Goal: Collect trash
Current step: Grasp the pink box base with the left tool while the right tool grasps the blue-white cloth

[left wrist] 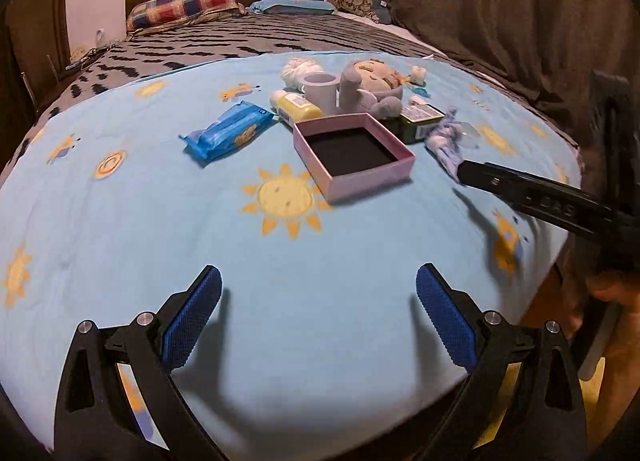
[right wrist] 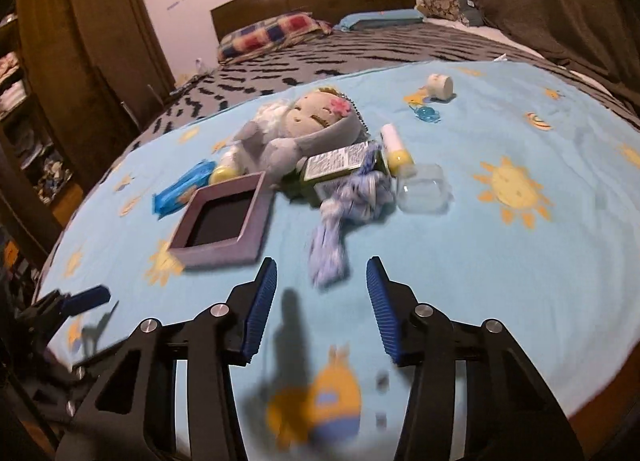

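Note:
An open pink box [left wrist: 354, 153] with a dark inside sits on the blue sun-print sheet; it also shows in the right wrist view [right wrist: 224, 221]. A crumpled purple-white wrapper [right wrist: 340, 221] lies just ahead of my open right gripper [right wrist: 322, 281], not between the pads. In the left wrist view the wrapper [left wrist: 444, 141] lies right of the box, with the right gripper's fingertips [left wrist: 468, 173] beside it. My left gripper [left wrist: 318, 293] is open and empty, well short of the box. A blue packet [left wrist: 228, 135] lies left of the box.
Behind the box stand a plush doll [right wrist: 304, 129], a white cup [left wrist: 320, 91], a yellow bottle [left wrist: 294, 107], a green carton [right wrist: 340, 169] and a clear plastic lid [right wrist: 424, 189]. A small white roll [right wrist: 440, 87] lies farther back. A wardrobe [right wrist: 88, 41] stands at the left.

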Demonstrator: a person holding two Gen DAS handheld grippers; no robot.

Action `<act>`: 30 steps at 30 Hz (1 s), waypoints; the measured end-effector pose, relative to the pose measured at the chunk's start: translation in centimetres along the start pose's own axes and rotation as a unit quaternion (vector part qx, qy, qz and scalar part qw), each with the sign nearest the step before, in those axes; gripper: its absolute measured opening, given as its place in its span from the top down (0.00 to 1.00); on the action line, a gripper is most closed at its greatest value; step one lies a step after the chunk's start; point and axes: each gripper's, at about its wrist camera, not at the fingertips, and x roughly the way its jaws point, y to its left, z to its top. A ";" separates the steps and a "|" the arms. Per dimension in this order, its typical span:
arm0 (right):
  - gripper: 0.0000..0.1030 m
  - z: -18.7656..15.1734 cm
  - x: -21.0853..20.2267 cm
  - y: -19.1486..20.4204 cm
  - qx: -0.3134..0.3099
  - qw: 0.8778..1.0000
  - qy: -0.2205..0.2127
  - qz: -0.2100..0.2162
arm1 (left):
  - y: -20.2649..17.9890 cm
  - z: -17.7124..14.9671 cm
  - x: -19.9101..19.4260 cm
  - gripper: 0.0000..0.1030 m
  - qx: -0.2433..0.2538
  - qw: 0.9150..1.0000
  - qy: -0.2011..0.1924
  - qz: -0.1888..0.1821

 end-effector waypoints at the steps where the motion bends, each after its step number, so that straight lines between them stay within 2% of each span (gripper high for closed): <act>1: 0.53 0.4 0.7 -0.1 0.003 1.000 0.002 -0.004 | 0.0 0.4 0.5 0.10 -0.002 1.000 0.003 -0.003; 9: 0.56 3.4 3.8 -1.3 0.009 0.999 0.004 -0.033 | -0.4 3.1 3.8 0.10 -0.017 0.999 0.019 -0.023; 12: 0.68 3.9 4.3 -2.3 0.009 0.999 0.003 -0.043 | -0.9 4.1 4.7 0.10 -0.023 0.999 0.019 -0.028; 16: 0.75 4.1 4.6 -3.1 0.001 0.999 0.007 -0.037 | -1.7 5.5 6.2 0.10 -0.028 0.999 0.023 -0.028; 23: 0.75 3.5 3.8 -3.4 -0.001 1.000 -0.001 -0.020 | -2.5 7.0 8.2 0.10 -0.030 0.999 0.024 -0.005; 25: 0.75 3.3 3.5 -3.5 0.000 1.000 -0.003 -0.017 | -2.4 7.3 8.5 0.11 -0.032 0.999 0.025 -0.002; 26: 0.75 3.1 3.3 -3.5 0.001 1.000 -0.004 -0.014 | -2.3 7.4 8.6 0.17 -0.032 0.999 0.025 -0.001; 30: 0.75 2.2 1.9 -3.1 0.001 1.000 -0.007 -0.008 | -2.4 6.9 7.9 0.18 -0.025 0.999 0.025 -0.005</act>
